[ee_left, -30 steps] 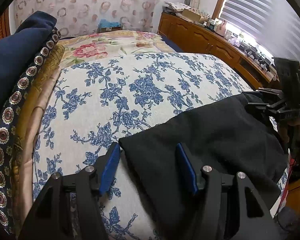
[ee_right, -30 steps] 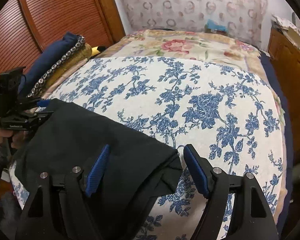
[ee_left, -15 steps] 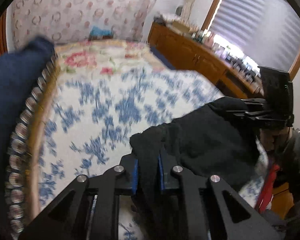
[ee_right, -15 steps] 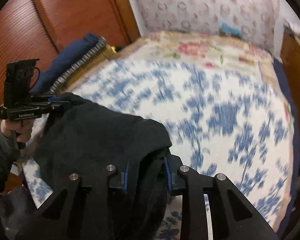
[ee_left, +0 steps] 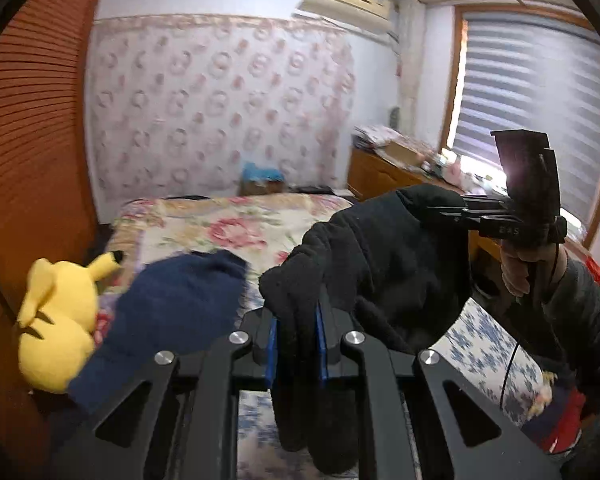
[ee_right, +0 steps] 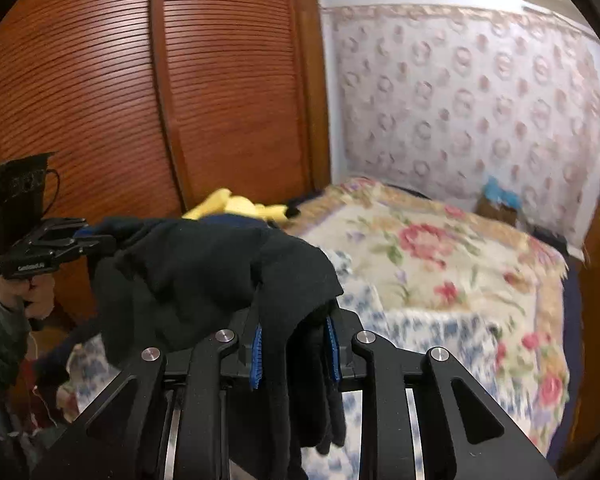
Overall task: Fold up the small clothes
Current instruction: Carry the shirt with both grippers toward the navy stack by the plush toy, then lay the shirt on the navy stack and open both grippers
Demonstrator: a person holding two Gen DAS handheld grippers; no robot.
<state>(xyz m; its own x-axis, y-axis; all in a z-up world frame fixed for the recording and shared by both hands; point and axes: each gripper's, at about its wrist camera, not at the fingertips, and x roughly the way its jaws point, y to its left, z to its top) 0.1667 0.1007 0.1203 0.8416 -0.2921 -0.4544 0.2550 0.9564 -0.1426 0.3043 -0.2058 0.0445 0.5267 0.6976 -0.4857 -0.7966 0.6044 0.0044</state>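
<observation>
Left wrist view: the black garment [ee_left: 380, 264], a second ago flat on the blue-flowered bed [ee_left: 488, 348], is seen lifted clear, one corner pinched in the left hand-held gripper [ee_left: 296, 344], whose jaws have just been closing on the cloth. The far corner is held by the right hand-held gripper [ee_left: 440, 208], so the long axis is strung from near left to upper right, the rest sagging

Right wrist view: the right hand-held gripper [ee_right: 294, 354] is clamped narrowly on bunched cloth, the garment [ee_right: 204, 264] stretched leftward to the left hand-held gripper [ee_right: 96, 236]; a fold is judged ready to begin
</observation>
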